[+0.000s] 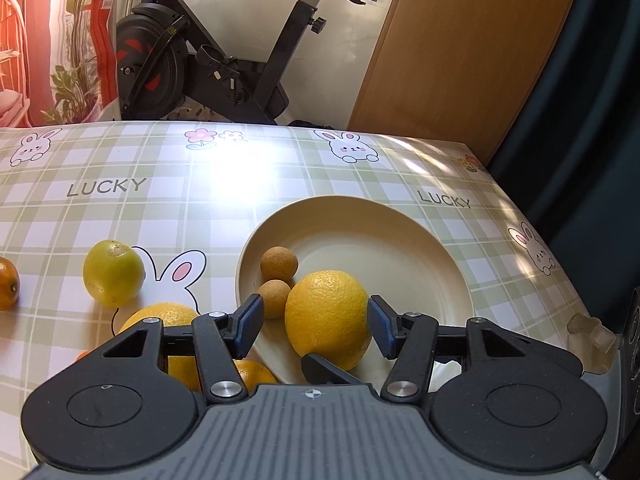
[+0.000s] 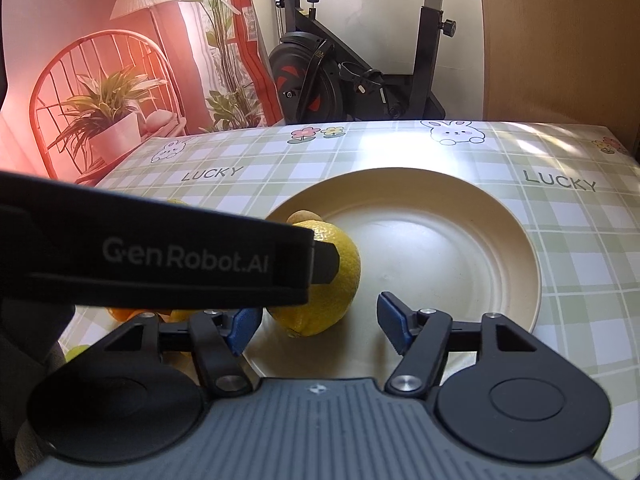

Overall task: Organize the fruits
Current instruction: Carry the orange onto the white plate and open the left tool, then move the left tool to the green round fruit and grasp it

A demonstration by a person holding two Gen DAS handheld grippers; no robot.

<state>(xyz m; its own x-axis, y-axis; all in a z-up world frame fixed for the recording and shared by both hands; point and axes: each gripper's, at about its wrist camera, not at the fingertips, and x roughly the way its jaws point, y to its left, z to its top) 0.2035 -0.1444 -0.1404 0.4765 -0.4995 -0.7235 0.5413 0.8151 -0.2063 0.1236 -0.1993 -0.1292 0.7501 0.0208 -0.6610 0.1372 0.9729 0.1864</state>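
A large yellow lemon [image 1: 328, 318] sits inside the round cream plate [image 1: 400, 240], beside two small tan round fruits [image 1: 279, 264]. The left gripper [image 1: 316, 322] has its blue-padded fingers [image 1: 248, 326] on either side of it; its right pad is at the skin, the left pad clear — the fruit looks set down and being let go, not squeezed. The right gripper [image 2: 318, 322] hovers over the plate's near rim, half open and holding nothing. Still out on the green checked tabletop [image 1: 120, 208] are a greenish-yellow citrus [image 1: 113, 273] and several orange ones [image 1: 7, 288]. Next — probably — the left gripper backs off and goes for one of them.
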